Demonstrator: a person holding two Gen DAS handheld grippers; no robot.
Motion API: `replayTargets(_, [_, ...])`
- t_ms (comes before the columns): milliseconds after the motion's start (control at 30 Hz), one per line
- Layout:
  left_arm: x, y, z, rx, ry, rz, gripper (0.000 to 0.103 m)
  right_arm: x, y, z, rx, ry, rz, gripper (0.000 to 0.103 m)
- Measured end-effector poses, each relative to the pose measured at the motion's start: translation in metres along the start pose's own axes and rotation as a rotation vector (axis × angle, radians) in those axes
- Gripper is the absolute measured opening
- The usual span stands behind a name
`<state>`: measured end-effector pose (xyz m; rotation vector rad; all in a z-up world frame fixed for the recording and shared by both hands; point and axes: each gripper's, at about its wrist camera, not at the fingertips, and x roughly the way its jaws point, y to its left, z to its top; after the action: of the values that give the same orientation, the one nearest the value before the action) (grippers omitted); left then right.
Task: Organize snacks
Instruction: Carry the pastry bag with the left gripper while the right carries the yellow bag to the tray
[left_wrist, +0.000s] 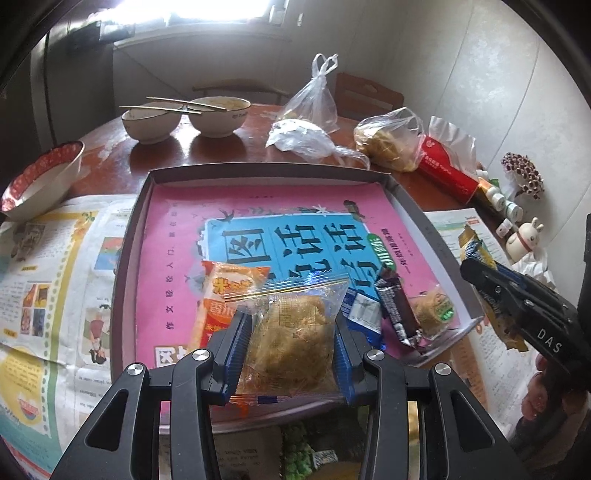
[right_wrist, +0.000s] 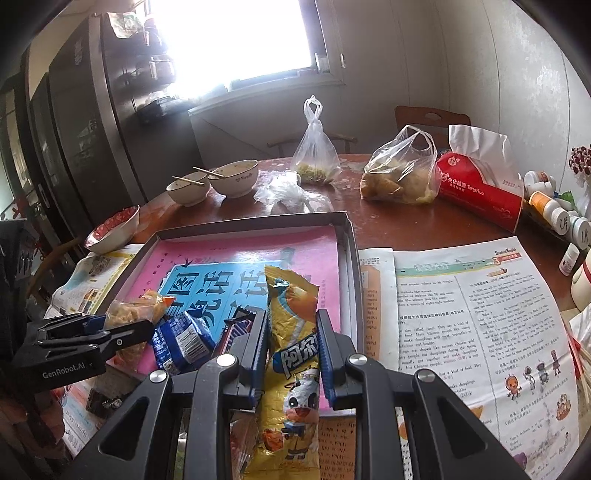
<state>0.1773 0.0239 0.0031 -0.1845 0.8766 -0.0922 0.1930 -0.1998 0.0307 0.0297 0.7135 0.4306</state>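
**Both claws carrying snacks over the tray**

The left gripper is clamped on a clear-wrapped pastry above the tray's near edge. At its 3 o'clock, the right gripper pinches a yellow snack packet. Blue and orange packets lie inside the tray, at the pastry's 12 o'clock.
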Motion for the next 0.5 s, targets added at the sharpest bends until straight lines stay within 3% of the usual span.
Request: replayTargets(500, [0.008, 0.005, 0.007, -0.006, 0.007, 0.018, 0.043, 0.024, -0.003, 0.01, 0.01, 0.034, 0.012, 0.025])
